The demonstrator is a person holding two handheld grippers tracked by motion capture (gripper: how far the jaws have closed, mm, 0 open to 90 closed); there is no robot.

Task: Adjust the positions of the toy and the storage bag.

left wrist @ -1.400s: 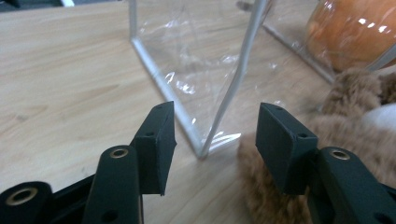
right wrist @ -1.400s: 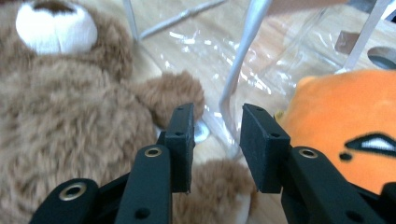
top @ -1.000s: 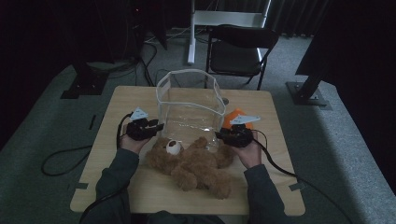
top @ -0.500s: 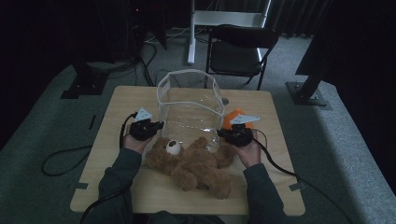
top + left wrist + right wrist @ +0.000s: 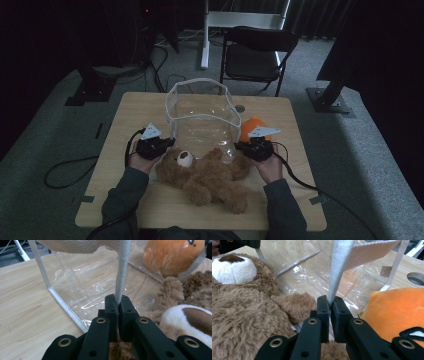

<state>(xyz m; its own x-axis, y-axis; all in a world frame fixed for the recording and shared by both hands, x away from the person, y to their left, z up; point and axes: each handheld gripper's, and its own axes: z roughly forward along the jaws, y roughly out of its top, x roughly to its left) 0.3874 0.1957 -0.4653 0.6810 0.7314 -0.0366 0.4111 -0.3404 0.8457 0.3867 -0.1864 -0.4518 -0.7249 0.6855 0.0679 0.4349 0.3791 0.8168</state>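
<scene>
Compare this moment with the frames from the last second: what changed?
Both grippers have closed on the clear bag's white edging: the left gripper pinches the left strip, the right gripper the right strip. The left hand edged toward the bag. Teddy bear, orange plush and table stayed put.

Your light wooden table (image 5: 125, 150) carries a clear plastic bag (image 5: 202, 122), a brown plush teddy bear (image 5: 210, 177) and an orange plush toy (image 5: 252, 125)
</scene>
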